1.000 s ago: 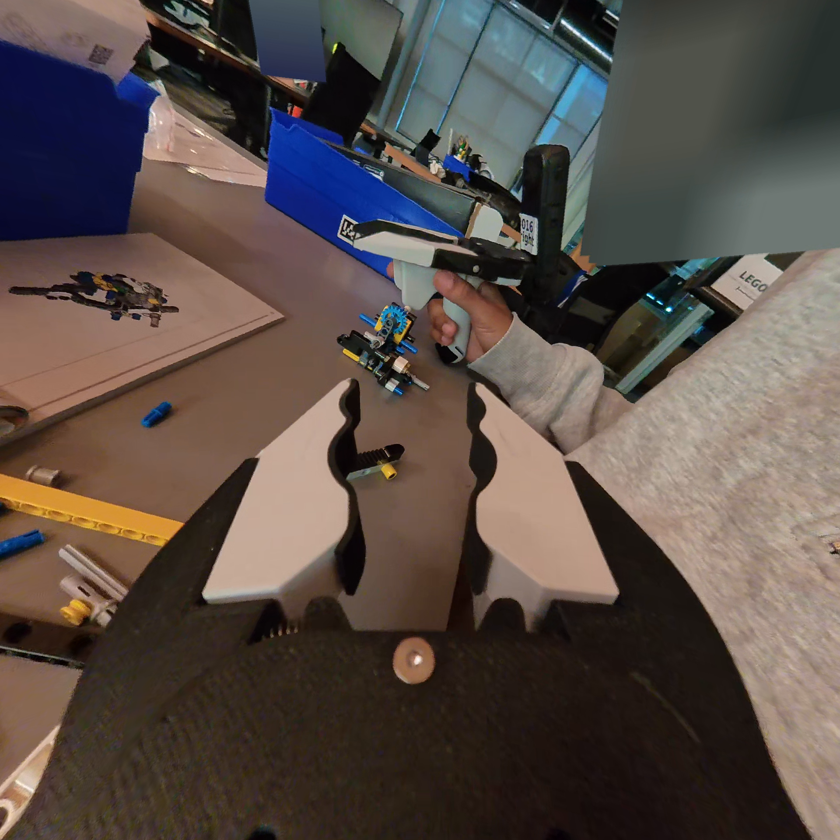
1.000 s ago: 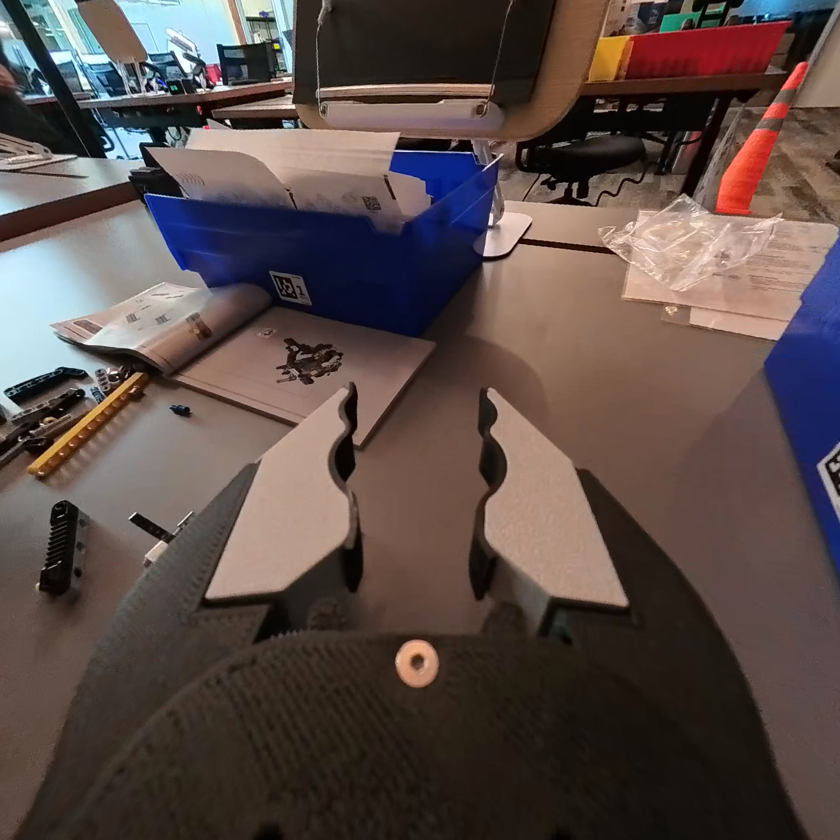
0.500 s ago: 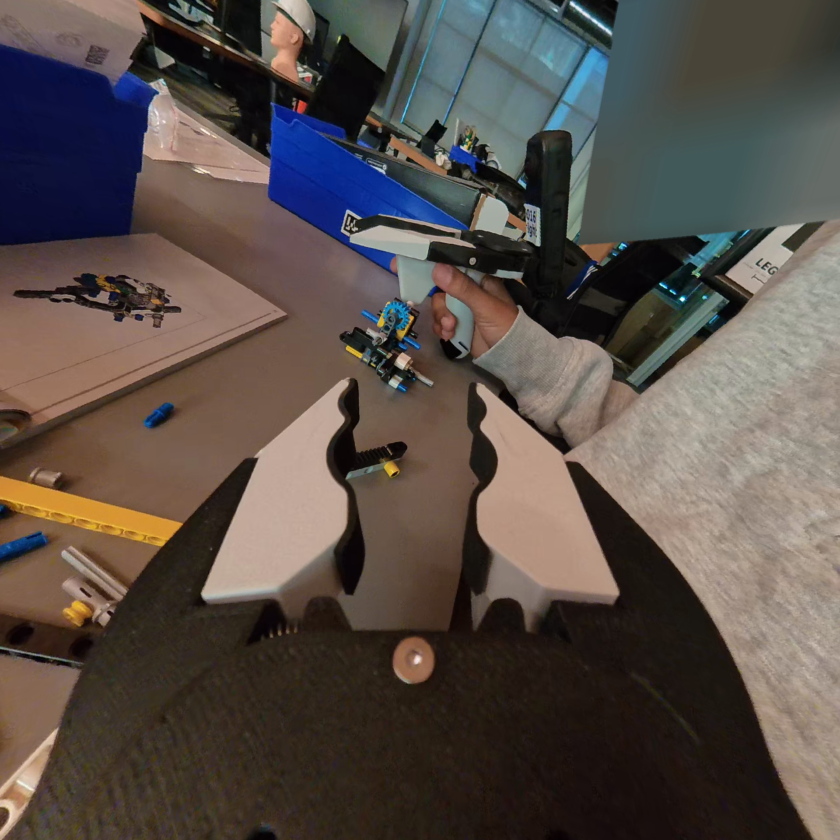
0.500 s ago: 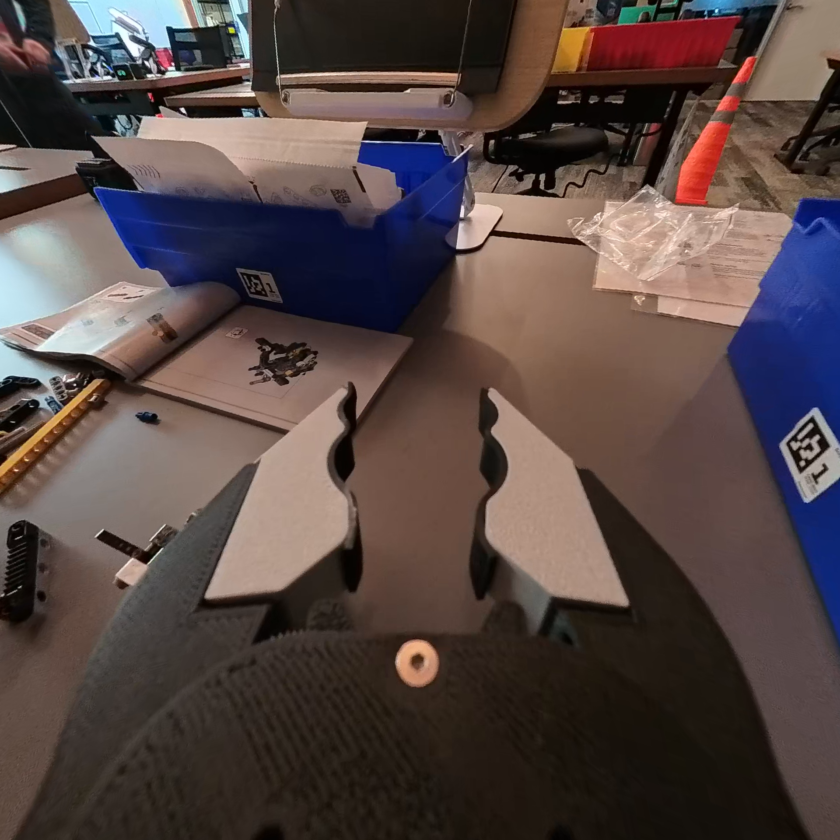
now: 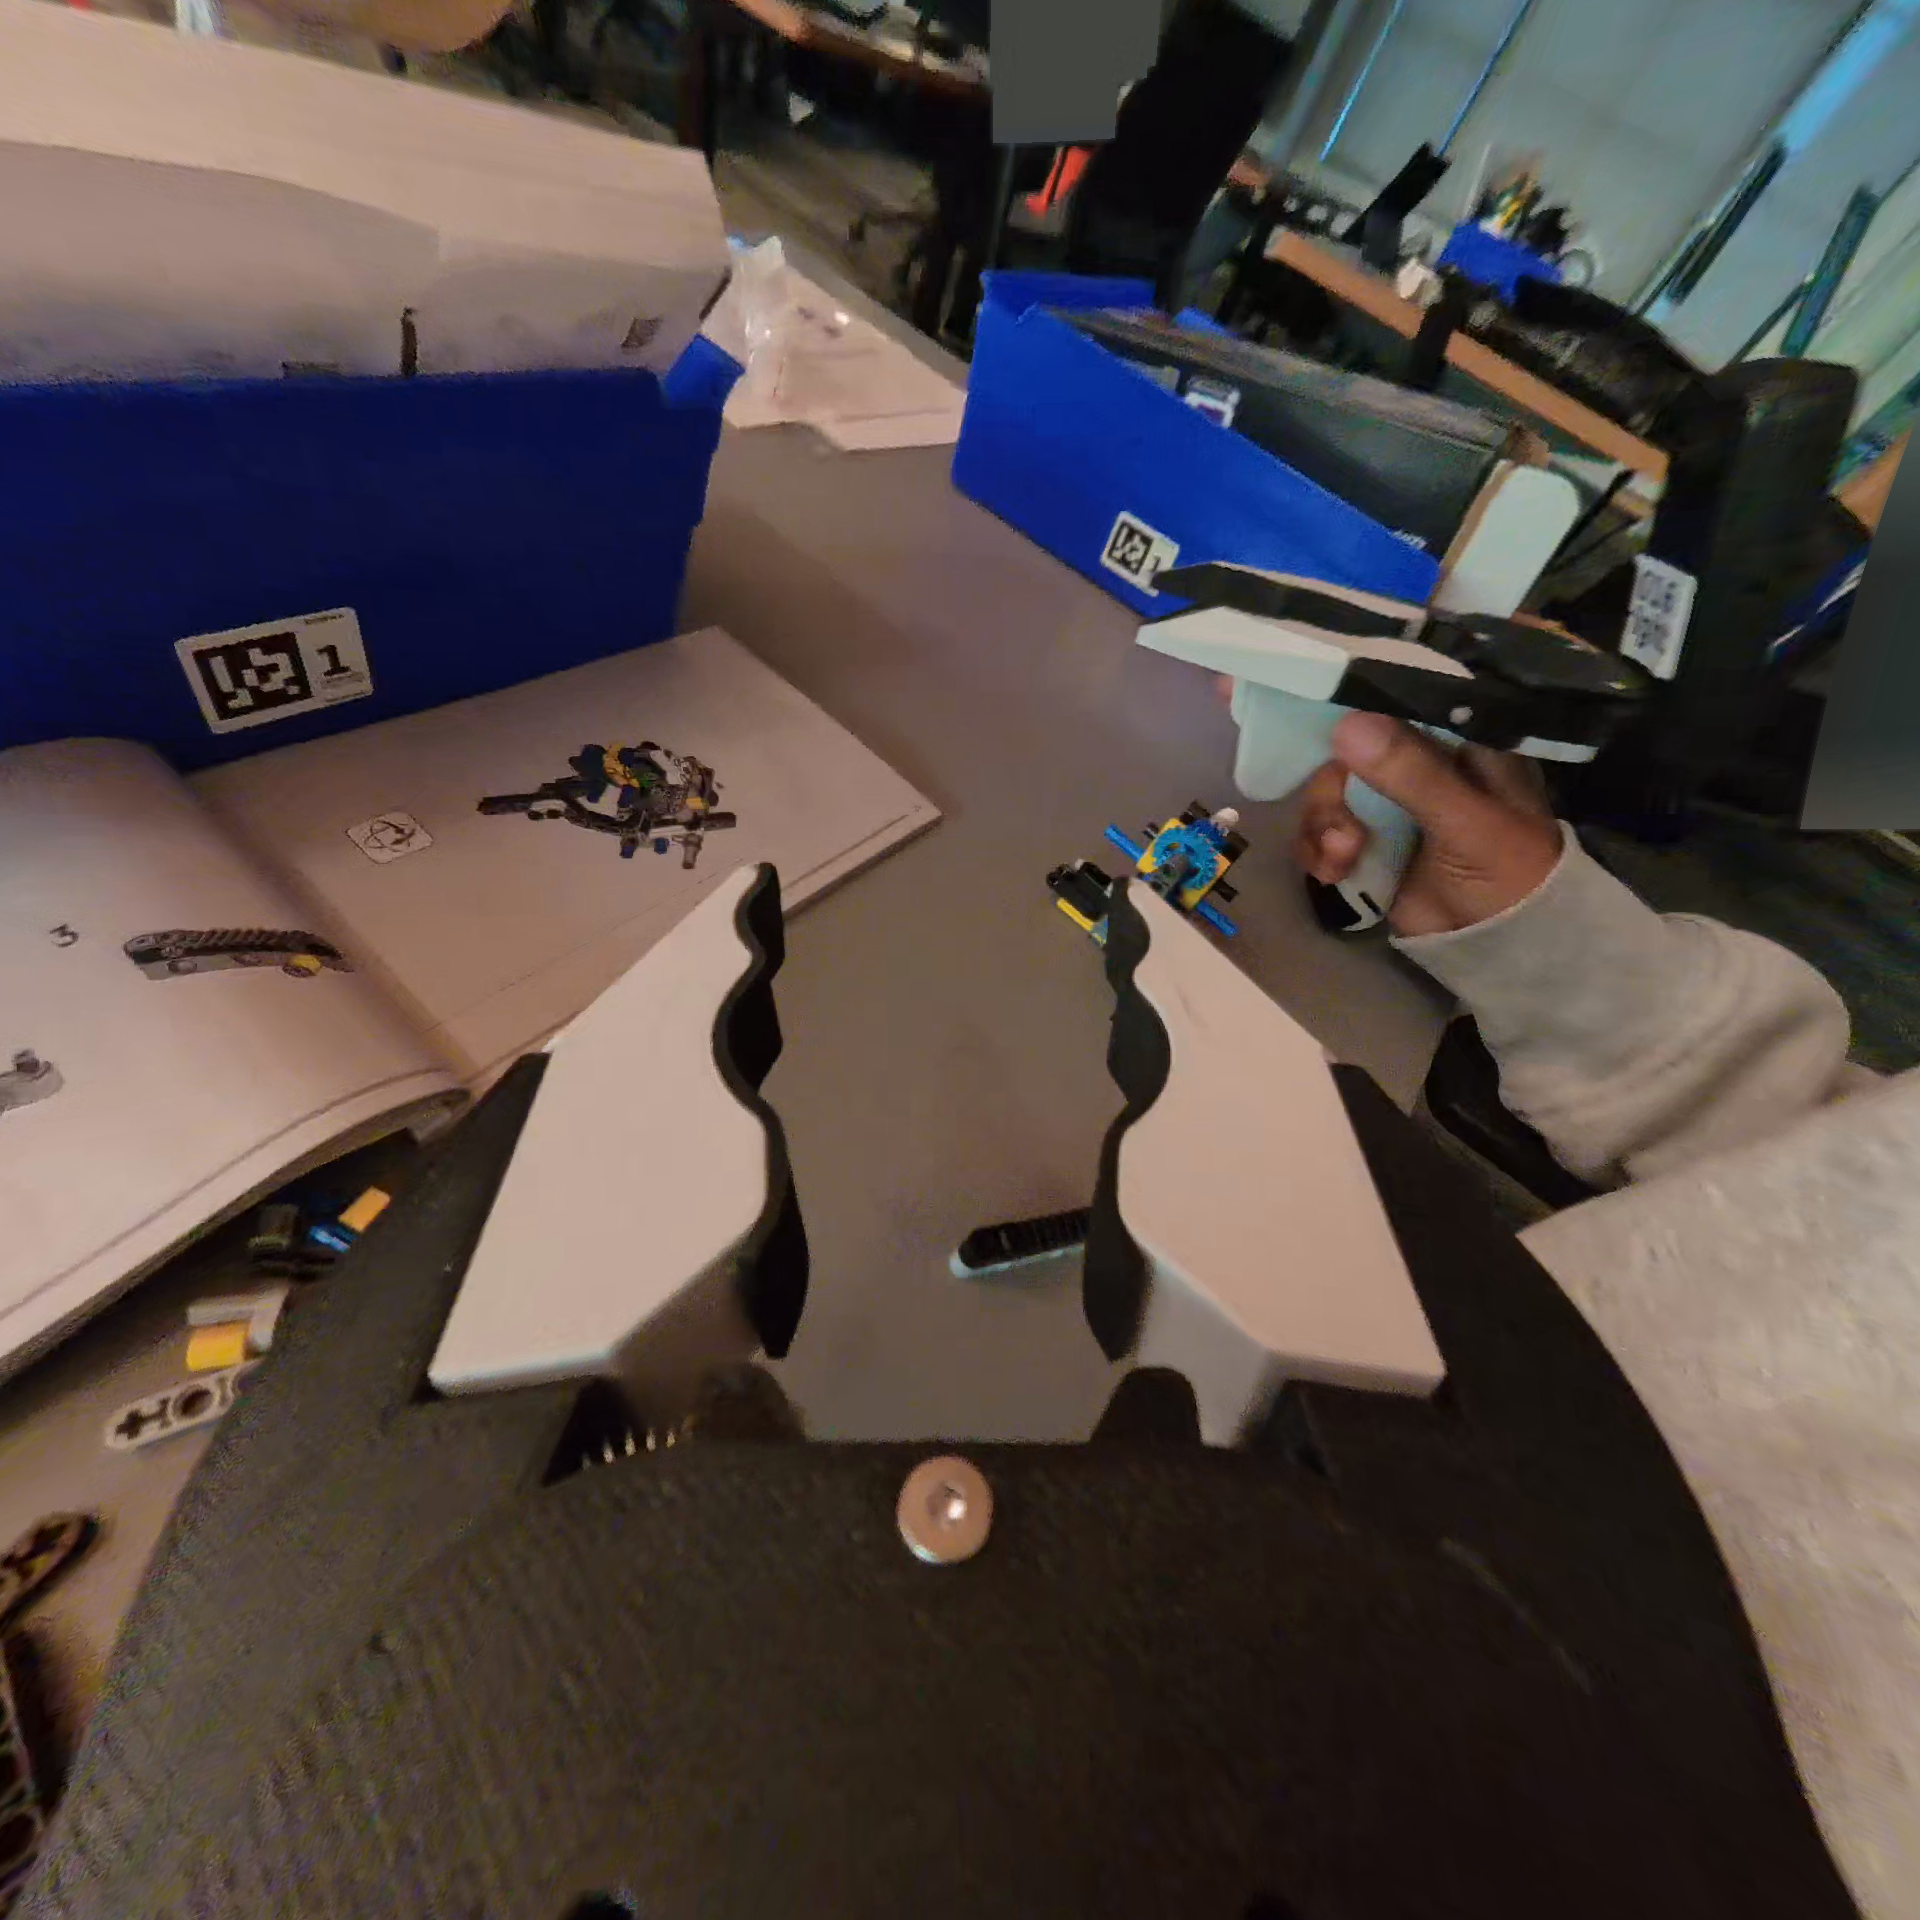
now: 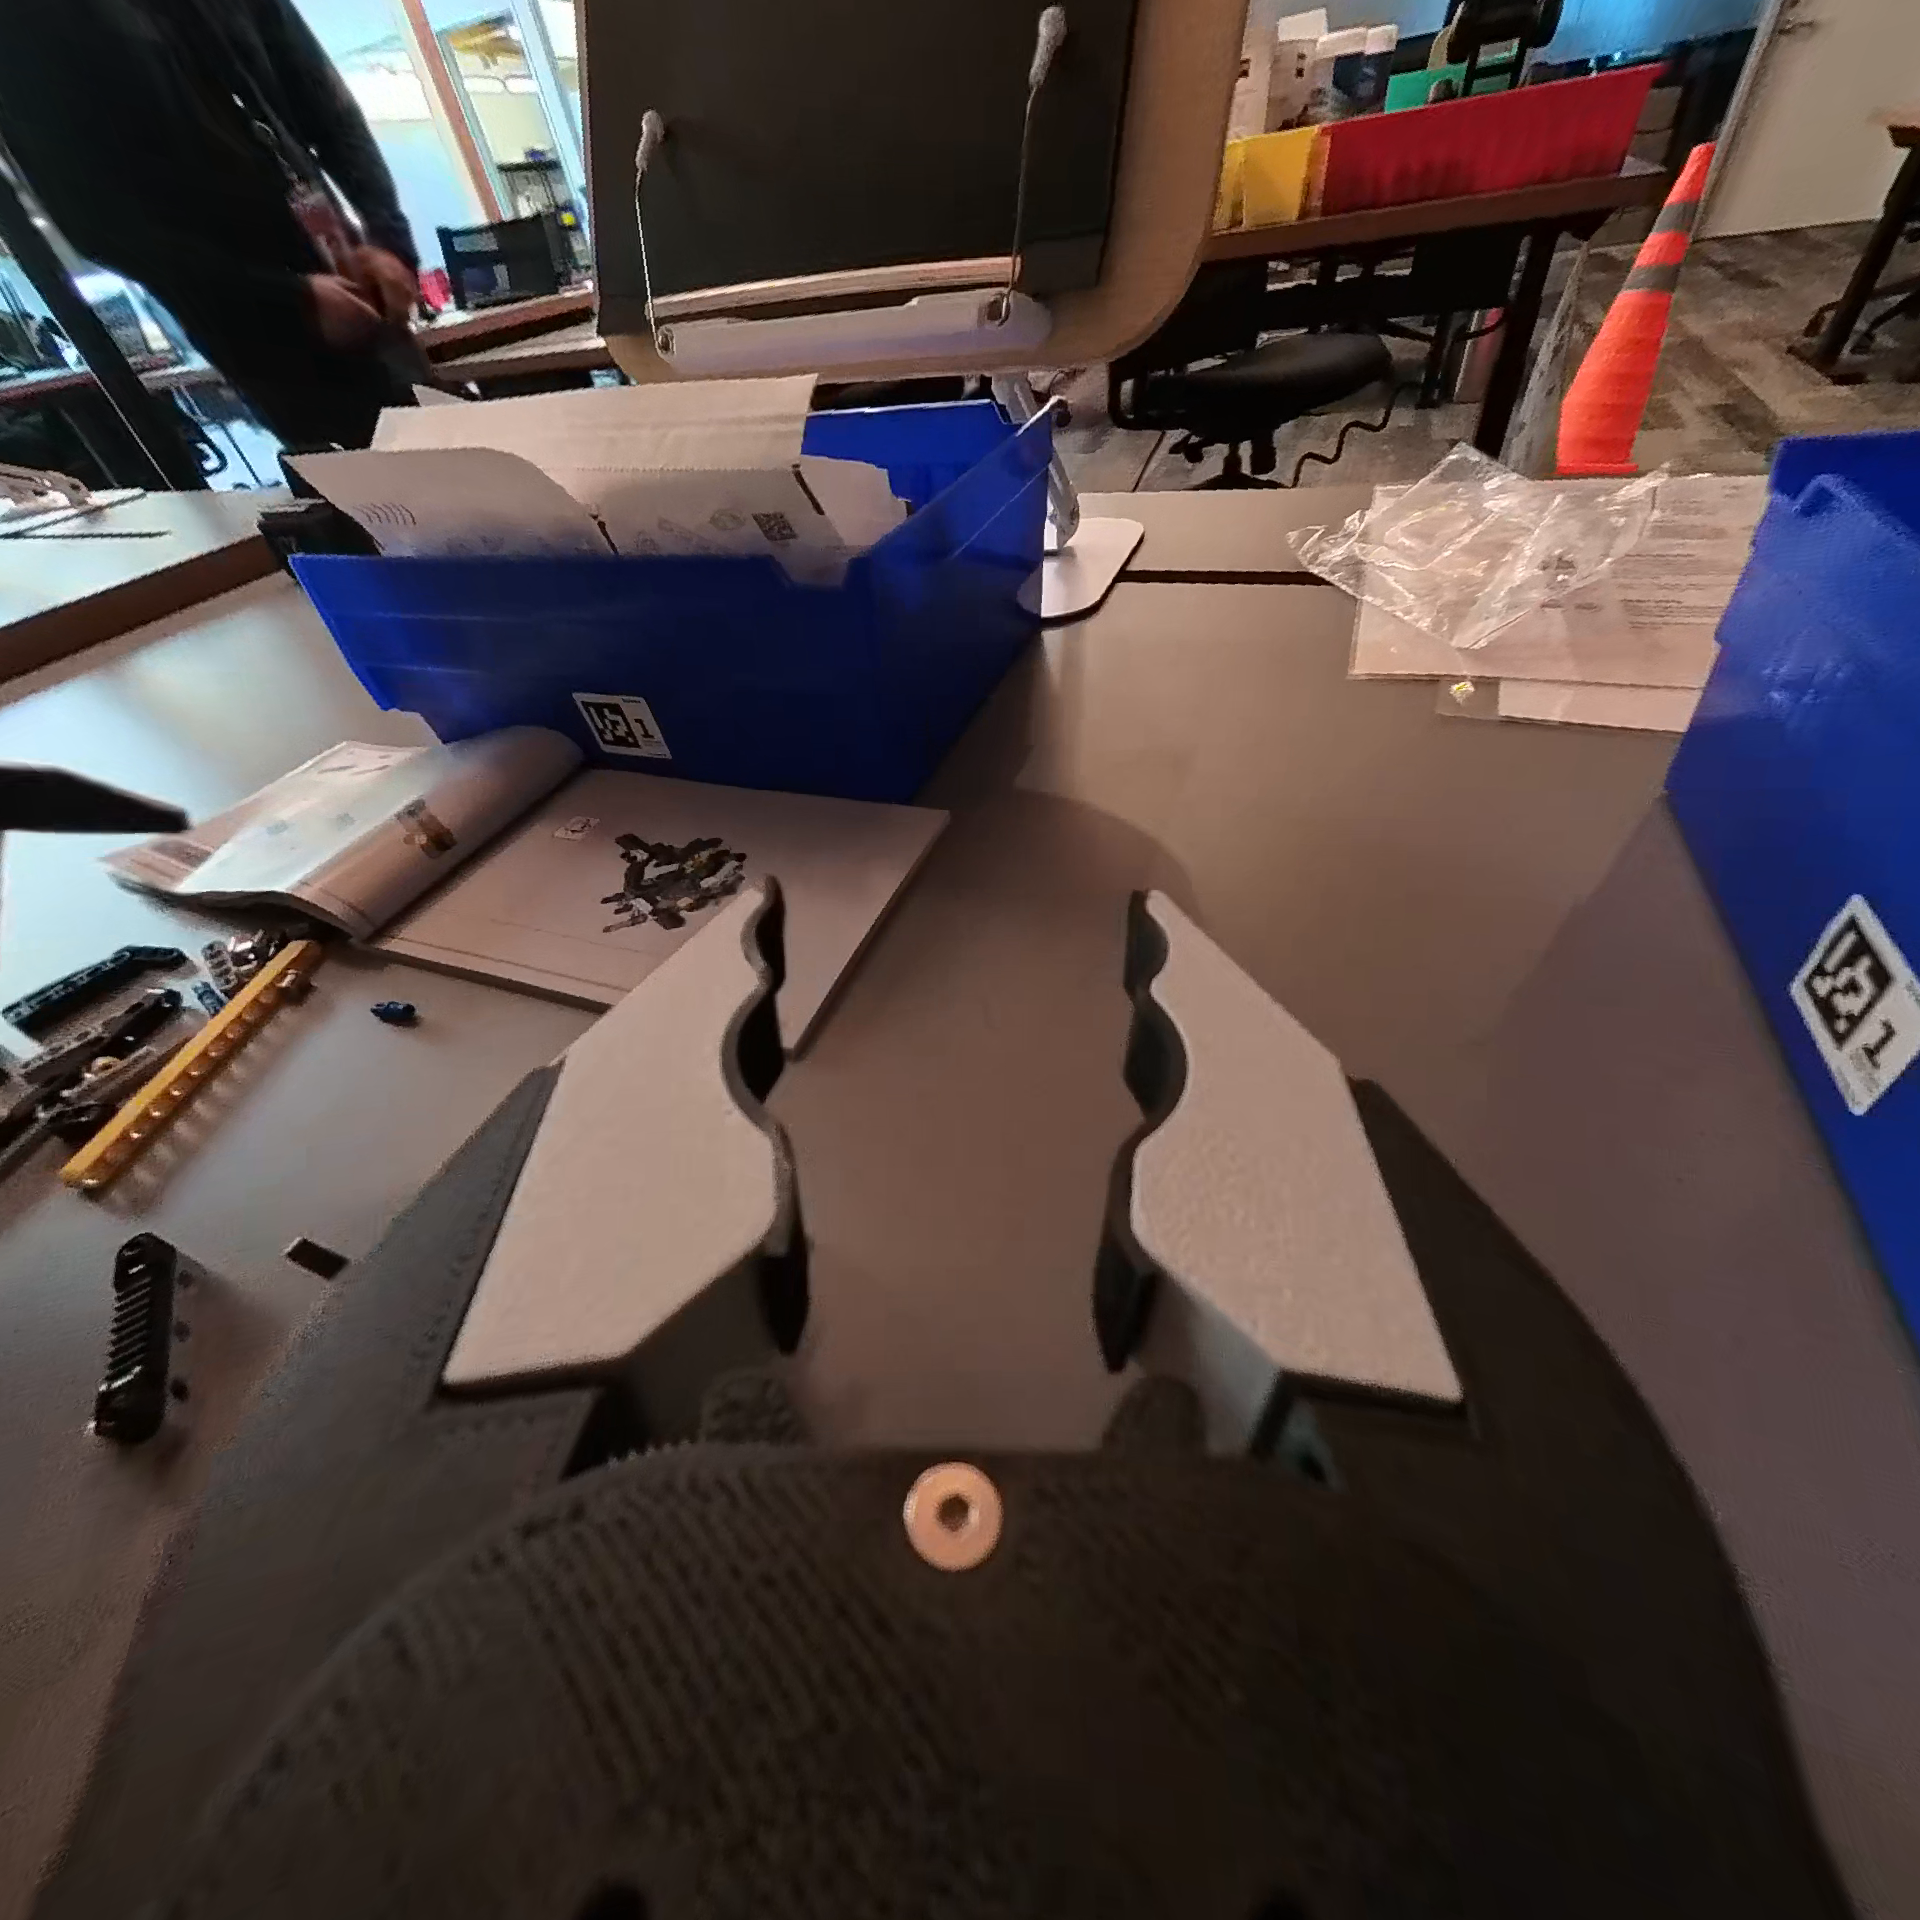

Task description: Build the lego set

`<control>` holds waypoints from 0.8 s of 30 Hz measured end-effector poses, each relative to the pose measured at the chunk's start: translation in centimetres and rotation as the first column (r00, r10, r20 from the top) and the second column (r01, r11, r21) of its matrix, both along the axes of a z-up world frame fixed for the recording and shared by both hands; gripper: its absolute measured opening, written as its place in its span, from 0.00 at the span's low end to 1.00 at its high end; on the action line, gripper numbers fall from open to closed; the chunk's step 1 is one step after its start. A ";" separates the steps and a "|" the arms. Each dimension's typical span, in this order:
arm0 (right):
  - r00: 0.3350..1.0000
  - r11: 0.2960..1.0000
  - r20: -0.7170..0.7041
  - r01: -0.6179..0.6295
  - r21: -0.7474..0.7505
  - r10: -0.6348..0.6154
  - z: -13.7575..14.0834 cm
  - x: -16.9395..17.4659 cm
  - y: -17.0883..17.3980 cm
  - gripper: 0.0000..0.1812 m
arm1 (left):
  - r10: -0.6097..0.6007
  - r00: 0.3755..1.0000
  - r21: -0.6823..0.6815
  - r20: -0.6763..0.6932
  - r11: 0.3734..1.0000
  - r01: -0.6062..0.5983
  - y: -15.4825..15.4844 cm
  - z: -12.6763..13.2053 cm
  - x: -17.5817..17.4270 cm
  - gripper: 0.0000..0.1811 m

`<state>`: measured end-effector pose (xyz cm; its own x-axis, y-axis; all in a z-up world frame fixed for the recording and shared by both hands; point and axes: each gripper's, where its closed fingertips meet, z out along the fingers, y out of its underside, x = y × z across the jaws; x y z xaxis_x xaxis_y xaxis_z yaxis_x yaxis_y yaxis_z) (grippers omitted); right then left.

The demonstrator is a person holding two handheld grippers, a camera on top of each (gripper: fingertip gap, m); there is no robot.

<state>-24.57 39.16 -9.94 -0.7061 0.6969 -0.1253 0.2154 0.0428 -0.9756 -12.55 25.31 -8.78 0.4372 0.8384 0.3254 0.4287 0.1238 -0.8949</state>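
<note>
Grey-brown laminate forms the desk [image 6: 1299, 831], which carries the parts of the lego set. Left hand-held gripper [image 5: 940, 914]: fingers apart, nothing between them, held above the desk. Right hand-held gripper [image 6: 951, 925]: fingers likewise spread and empty, held over a bare stretch of desk; in the left wrist view it appears farther off, gripped by a hand [image 5: 1444, 821] in a grey sleeve. A partly built lego assembly [image 5: 1164, 868] in black, yellow and blue stands on the desk just below that hand. A black toothed piece [image 5: 1023, 1242] lies flat on the desk, seen in the gap of the left hand-held gripper. An open instruction booklet [image 6: 665, 883] lies in front of a blue bin [image 6: 727, 665] that holds white cardboard. Beside the booklet lie a long yellow beam [image 6: 192, 1065], a small blue pin [image 6: 395, 1010] and several black beams [image 6: 83, 982]. A second blue bin [image 6: 1829, 831] stands at the right edge. Clear plastic bags [image 6: 1475, 540] rest on paper sheets at the far side of the desk. Room: open workspace with further desks, an orange traffic cone [image 6: 1631, 322] on the floor, red and yellow bins [image 6: 1455, 156] on a far desk, and a person in dark clothing [image 6: 208, 208] standing at the far left
</note>
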 end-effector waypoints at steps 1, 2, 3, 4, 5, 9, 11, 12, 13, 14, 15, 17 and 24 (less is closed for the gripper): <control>1.000 1.000 0.000 0.003 -0.010 -0.003 0.1 0.0 0.1 0.38 | -0.010 1.000 0.002 0.024 1.000 0.010 0.3 -0.1 -0.3 0.34; 1.000 1.000 0.000 0.004 -0.022 -0.004 0.2 -0.1 0.2 0.39 | -0.025 0.999 0.006 0.045 1.000 0.025 0.8 -0.1 -0.5 0.33; 1.000 0.999 0.001 0.003 -0.034 -0.003 0.3 0.0 0.3 0.40 | -0.028 0.998 0.001 0.061 1.000 0.028 1.2 -0.3 -0.7 0.33; 1.000 0.999 0.003 0.002 -0.046 -0.002 0.4 0.0 0.4 0.41 | -0.023 0.997 -0.015 0.072 1.000 0.024 1.5 -0.5 -1.0 0.32; 1.000 0.998 0.004 0.002 -0.058 -0.001 0.5 0.0 0.5 0.42 | -0.021 0.997 -0.034 0.077 0.999 0.024 1.9 -0.6 -1.2 0.32; 1.000 0.998 -0.001 -0.003 -0.057 0.003 0.6 0.0 1.0 0.42 | -0.009 0.997 -0.115 0.079 0.993 0.018 3.4 -1.1 -1.8 0.30; 1.000 0.999 -0.009 -0.003 -0.047 0.003 0.6 -0.1 1.2 0.42 | 0.016 0.996 -0.155 0.088 0.988 -0.002 3.6 -1.4 -2.2 0.29; 1.000 0.999 -0.009 -0.004 -0.049 0.003 0.6 -0.1 1.3 0.42 | 0.033 0.995 -0.169 0.093 0.986 -0.016 3.5 -1.5 -2.4 0.29; 1.000 0.998 -0.007 -0.006 -0.056 0.006 0.6 -0.1 1.3 0.42 | 0.050 0.994 -0.177 0.099 0.984 -0.032 3.5 -1.6 -2.7 0.28; 1.000 0.998 -0.004 -0.009 -0.064 0.008 0.7 -0.1 1.4 0.42 | 0.059 0.993 -0.177 0.103 0.983 -0.040 3.5 -1.5 -2.9 0.28; 1.000 0.998 -0.001 -0.009 -0.068 0.009 0.7 -0.1 1.5 0.42 | 0.053 0.993 -0.170 0.103 0.985 -0.034 3.8 -1.3 -2.9 0.27; 1.000 0.998 0.006 -0.008 -0.068 0.008 0.6 -0.2 1.6 0.43 | 0.045 0.994 -0.177 0.097 0.984 -0.027 4.2 -1.1 -2.9 0.26; 1.000 0.997 0.023 -0.002 -0.082 0.004 0.6 -0.3 2.0 0.42 | 0.130 0.990 -0.272 0.048 0.956 -0.113 0.9 -0.9 -1.9 0.23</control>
